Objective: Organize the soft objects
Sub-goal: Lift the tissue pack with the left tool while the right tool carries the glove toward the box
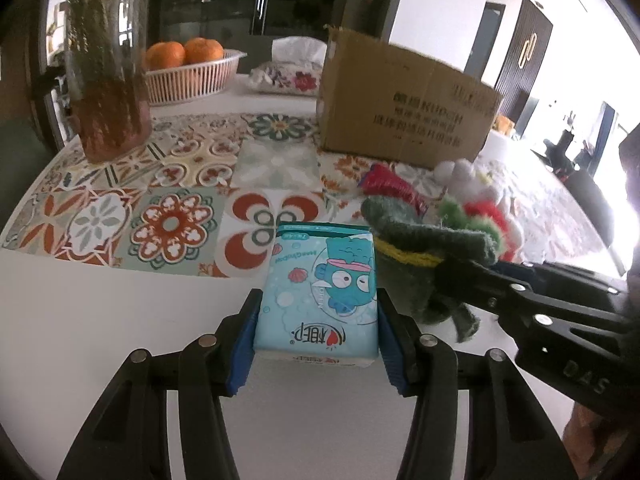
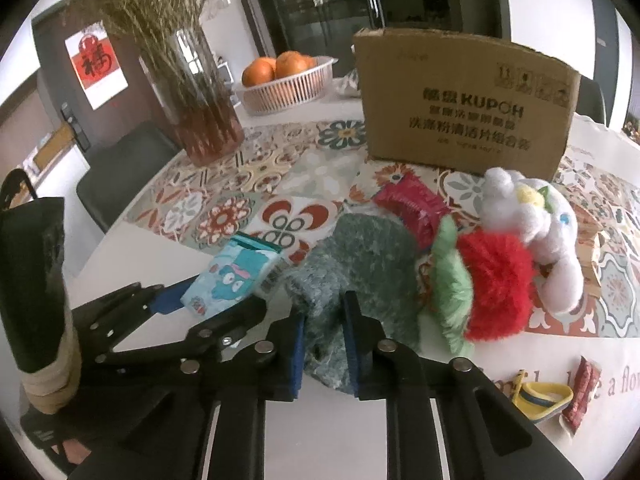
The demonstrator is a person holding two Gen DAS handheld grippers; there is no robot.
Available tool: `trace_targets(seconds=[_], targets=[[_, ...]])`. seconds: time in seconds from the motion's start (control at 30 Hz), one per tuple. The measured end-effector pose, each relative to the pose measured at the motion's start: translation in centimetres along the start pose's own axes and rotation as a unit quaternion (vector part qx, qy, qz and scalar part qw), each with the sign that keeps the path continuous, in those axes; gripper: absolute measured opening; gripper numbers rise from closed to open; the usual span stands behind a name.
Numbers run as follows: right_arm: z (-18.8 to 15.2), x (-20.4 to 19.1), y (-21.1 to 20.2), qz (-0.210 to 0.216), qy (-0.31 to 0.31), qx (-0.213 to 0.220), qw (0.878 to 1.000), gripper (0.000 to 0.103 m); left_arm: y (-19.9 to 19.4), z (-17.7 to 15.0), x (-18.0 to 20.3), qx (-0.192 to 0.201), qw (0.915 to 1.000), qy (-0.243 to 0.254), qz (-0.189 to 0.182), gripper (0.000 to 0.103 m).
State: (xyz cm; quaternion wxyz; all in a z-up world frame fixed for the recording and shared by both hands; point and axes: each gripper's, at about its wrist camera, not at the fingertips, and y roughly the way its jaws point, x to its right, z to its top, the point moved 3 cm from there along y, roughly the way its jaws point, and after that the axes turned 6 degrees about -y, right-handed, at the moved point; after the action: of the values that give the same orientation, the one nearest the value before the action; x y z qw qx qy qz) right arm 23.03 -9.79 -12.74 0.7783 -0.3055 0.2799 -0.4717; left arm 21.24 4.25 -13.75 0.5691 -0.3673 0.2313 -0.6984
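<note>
The left gripper (image 1: 318,334) has its jaws closed on the sides of a light-blue tissue pack (image 1: 320,296) printed with a cartoon fish; the pack lies near the front edge of the bench (image 1: 100,320), on the plain white part just in front of the patterned tile mat (image 1: 180,184). Right beside it, the right gripper (image 2: 324,344) has its jaws pinched on a dark green knitted piece (image 2: 360,264), which sits bunched on the bench and touches the tissue pack's side. Behind the green knit lies a red packet (image 2: 412,204), and to its right a heap of plush: a red fluffy part (image 2: 496,280), a light green fringe (image 2: 448,280) and a white stuffed toy (image 2: 532,224), all pressed together on the mat. A cardboard box (image 2: 464,108) stands upright behind the heap, toward the far side of the bench. Farther back are a basket of oranges (image 2: 288,80) and a glass vase of dried grass (image 2: 196,104) toward the far left. Near the front right edge lie a small yellow slipper-like item (image 2: 540,398) and a dark red sachet (image 2: 582,396).
</note>
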Motion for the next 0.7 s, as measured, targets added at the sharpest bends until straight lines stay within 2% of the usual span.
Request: trace_targets(seconds=[0.1, 0.5, 0.7], targets=[[0.3, 0.2, -0.9, 0.002, 0.009, 0.013, 1.000, 0.009, -1.1, 0.5, 0.3, 0.014, 0.9999, 0.000, 0.003, 0.053], [1.7, 0.4, -4.3, 0.006, 0.018, 0.061, 0.998, 0.009, -4.7, 3.0, 2.3, 0.049, 0.9987, 0.012, -0.005, 0.053], [3.4, 0.6, -6.6, 0.000, 0.015, 0.097, 0.995, 0.009, -6.2, 5.0, 3.5, 0.068, 0.9974, 0.024, -0.008, 0.053]])
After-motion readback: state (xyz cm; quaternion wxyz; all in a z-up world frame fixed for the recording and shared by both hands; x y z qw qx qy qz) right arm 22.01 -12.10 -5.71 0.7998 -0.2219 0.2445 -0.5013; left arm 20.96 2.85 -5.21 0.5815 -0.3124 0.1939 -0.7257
